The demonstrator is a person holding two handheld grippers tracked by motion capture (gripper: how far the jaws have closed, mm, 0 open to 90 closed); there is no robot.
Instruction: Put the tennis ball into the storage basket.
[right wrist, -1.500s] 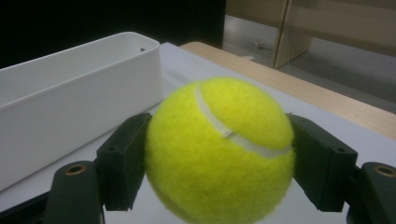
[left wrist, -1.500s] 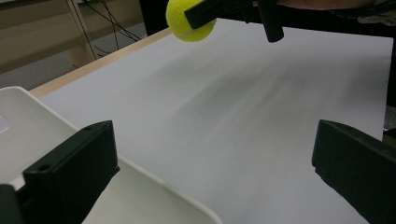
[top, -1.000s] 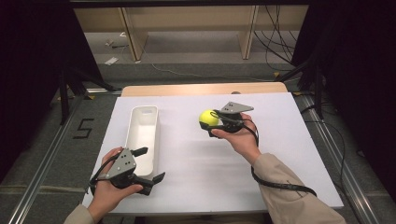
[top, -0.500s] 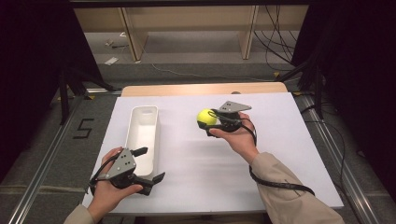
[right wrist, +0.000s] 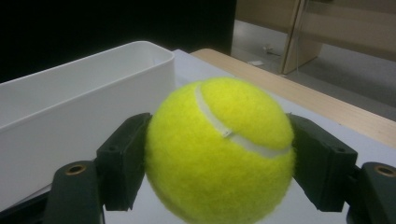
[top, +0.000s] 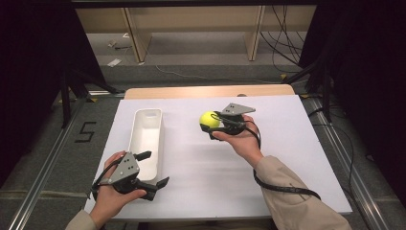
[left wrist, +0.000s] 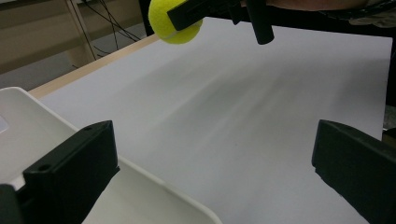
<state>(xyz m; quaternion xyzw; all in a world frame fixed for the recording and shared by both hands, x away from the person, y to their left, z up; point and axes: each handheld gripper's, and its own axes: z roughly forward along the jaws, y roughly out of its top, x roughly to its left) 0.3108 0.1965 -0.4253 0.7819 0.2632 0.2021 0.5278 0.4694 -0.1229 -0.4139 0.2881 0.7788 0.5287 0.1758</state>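
Best carried on slowly, level and high enough to pass over the near wall of the bin, then lowered inside before any release; a felt ball dropped from height would likely bounce out. Worth keeping the squeeze even, since a round, springy surface could slip sideways from flat pads.

Nearest, at the front left corner of the white table cover [top: 201, 187]: left gripper [top: 152, 168], jaws wide apart with nothing between them, one black blocky jaw poised over the bin's near end, the other over bare cover. Matte plastic, square-edged.

Just beyond, along the left side of the cover: long white bin [top: 146, 139], smooth, thin-walled, with rounded corners, apparently empty.

Farther in, toward the middle of the cover and held above it: right gripper [top: 213, 125], jaws clamped on the tennis ball [top: 209, 120], one pad on each flank. Yellow-green fuzzy felt, curved pale seam across the top [right wrist: 219, 149].

Farthest: strip of pale wooden tabletop [top: 206, 91] along the far edge, past the cover.
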